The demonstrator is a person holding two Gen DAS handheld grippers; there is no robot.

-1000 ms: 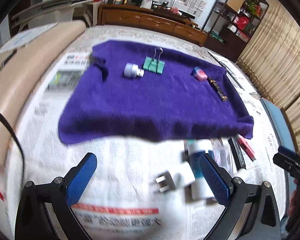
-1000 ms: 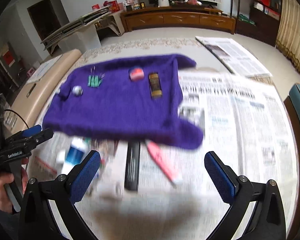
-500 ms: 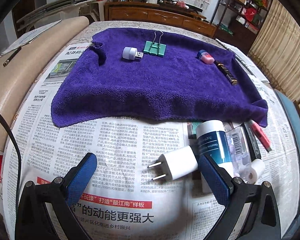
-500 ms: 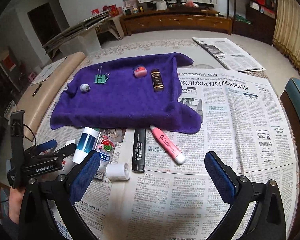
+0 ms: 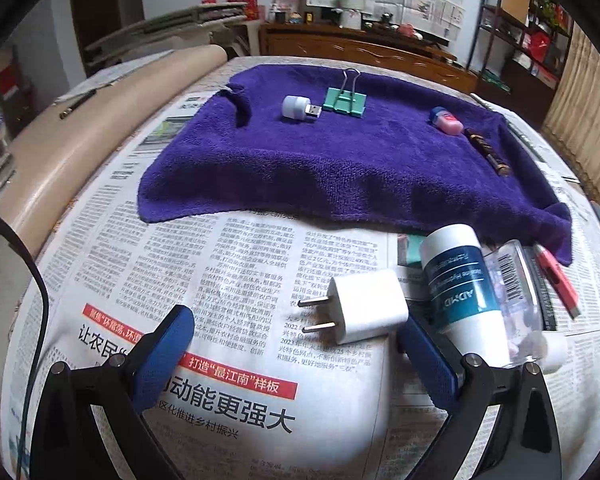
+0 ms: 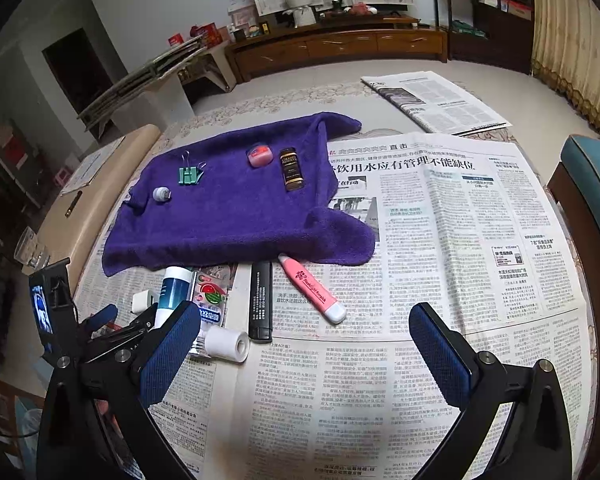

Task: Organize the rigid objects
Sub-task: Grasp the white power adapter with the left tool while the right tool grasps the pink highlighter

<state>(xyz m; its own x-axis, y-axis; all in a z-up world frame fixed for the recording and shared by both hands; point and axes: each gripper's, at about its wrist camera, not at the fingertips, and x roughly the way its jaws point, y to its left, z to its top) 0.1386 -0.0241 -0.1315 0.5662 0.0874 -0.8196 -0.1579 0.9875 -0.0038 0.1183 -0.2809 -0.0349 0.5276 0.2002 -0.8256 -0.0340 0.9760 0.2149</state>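
Note:
A purple towel (image 5: pixel 340 160) (image 6: pixel 228 216) lies on the newspaper-covered table and holds a white USB lamp (image 5: pixel 296 107), a green binder clip (image 5: pixel 345 101), a pink case (image 5: pixel 446 122) and a dark tube (image 5: pixel 487 152). In front of it lie a white plug charger (image 5: pixel 364 306), a white-and-blue bottle (image 5: pixel 460 280), a clear packet (image 5: pixel 516 280), a black lighter (image 6: pixel 260 300), a pink pen (image 6: pixel 312 294) and a white tape roll (image 6: pixel 227 344). My left gripper (image 5: pixel 296 360) is open, the charger between its fingertips. My right gripper (image 6: pixel 304 352) is open and empty above bare newspaper.
A beige padded ledge (image 5: pixel 80 140) runs along the table's left side. A teal chair (image 6: pixel 592 200) stands at the right edge. A loose newspaper (image 6: pixel 432 100) lies at the far right. The left gripper's body (image 6: pixel 84 332) shows at the right wrist view's lower left.
Both grippers have come lower and closer to the row of objects in front of the towel. The charger now sits between my left fingertips. Both jaws stay open.

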